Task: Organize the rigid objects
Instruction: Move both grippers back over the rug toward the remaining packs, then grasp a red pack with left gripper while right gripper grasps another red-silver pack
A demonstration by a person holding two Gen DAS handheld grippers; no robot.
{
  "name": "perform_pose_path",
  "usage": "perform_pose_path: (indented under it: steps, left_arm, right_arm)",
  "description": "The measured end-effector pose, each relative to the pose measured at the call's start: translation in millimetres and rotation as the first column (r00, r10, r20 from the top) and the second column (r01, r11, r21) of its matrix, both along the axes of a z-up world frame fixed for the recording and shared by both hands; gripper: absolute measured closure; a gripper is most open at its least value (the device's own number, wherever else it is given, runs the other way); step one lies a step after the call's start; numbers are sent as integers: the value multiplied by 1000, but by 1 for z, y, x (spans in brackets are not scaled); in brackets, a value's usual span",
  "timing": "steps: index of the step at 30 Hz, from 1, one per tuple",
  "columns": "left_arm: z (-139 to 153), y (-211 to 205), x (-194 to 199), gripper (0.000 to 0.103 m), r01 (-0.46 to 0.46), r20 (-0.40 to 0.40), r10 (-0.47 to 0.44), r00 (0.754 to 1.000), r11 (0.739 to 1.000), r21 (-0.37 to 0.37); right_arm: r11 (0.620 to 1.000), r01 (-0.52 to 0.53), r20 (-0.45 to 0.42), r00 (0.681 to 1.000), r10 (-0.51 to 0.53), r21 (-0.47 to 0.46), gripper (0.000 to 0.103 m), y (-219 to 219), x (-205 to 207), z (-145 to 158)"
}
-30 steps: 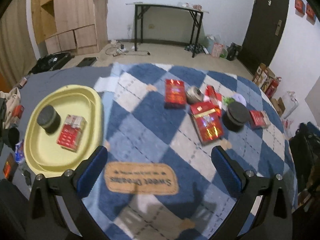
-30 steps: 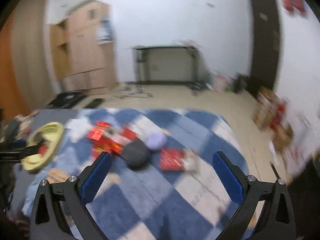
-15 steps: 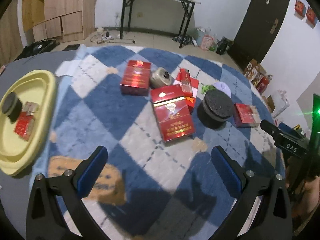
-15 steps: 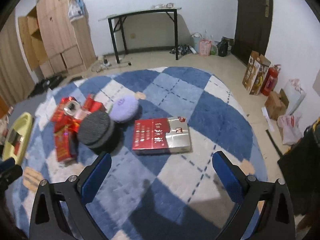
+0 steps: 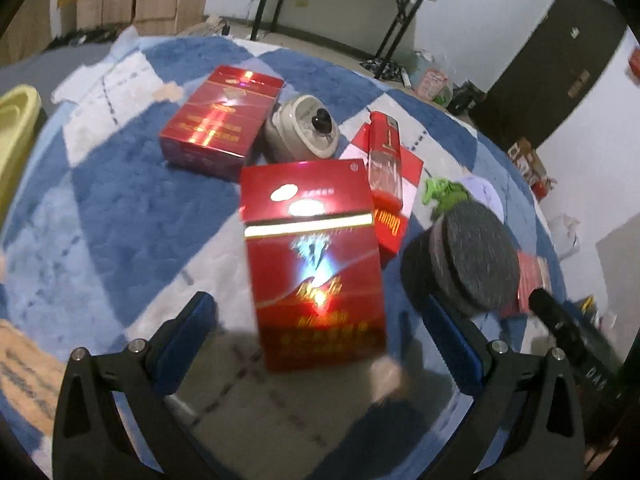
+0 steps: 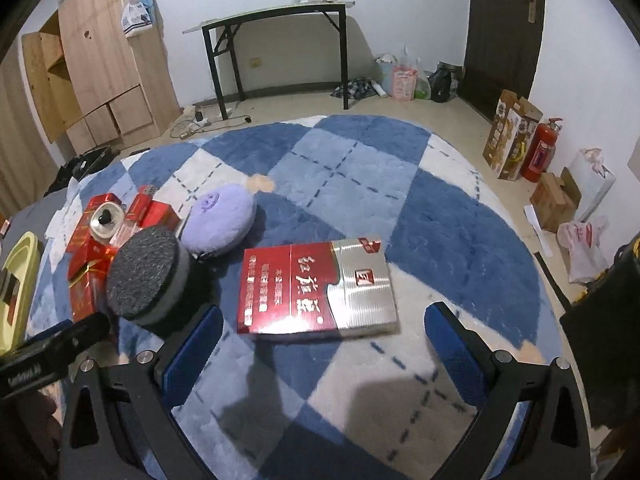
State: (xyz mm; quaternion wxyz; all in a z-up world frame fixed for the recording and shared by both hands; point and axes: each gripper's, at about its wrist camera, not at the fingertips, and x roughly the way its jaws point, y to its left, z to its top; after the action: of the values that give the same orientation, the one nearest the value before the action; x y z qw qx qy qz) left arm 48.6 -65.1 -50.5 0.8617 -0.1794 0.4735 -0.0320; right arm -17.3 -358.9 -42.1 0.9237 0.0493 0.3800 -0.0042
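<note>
- The left gripper (image 5: 318, 336) is spread wide, with its blue fingers (image 5: 184, 344) on either side of the near end of a large red box (image 5: 316, 268).
- The large red box lies flat on the blue-and-white checked rug (image 5: 120, 216).
- A second red box (image 5: 222, 120) lies far left.
- A grey round tin (image 5: 302, 128) sits just right of the second red box.
- A narrow red carton (image 5: 386, 160) lies further right.
- A dark round sponge (image 5: 468, 256) stands at right.
- A yellow tray (image 5: 16, 120) shows at the left edge.
</note>
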Motion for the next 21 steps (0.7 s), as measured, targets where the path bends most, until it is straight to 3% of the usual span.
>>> perform_pose_path:
  steps: [4,7,10,16,18,19,21]
  left_arm:
    - [-1,-4,6,3,-20,20,20,1000,1000,-9]
    - [0,-7,7,15,-30,26,30,999,999,-17]
    - [-1,-8,8,15,-27,28,28,999,1000,-13]
    - [-3,0,5,41,-31,43,31,999,999,17]
    - [-4,6,3,43,-22,43,22,999,1000,9]
    - [-4,8,3,43,-16,43,16,999,1000,7]
    - [-2,11,3,43,-2,32,1,999,1000,19]
  right_arm:
    - [999,34,-17,999,-34,5,0,-4,18,-14]
    - [999,29,-10,1000,-29,30,0,-8,25,-21]
    - [1000,6,-6,1000,-5,24,0,-3,27,-22]
    - [999,-17,-39,999,15,-43,0,9,25,-30]
    - [999,-9,-40,999,7,-48,0,6,27,-32]
    - [999,-7,-36,999,6,-40,2,4,28,-32]
    - [999,-4,-25,1000,3,-37,14,1,28,-31]
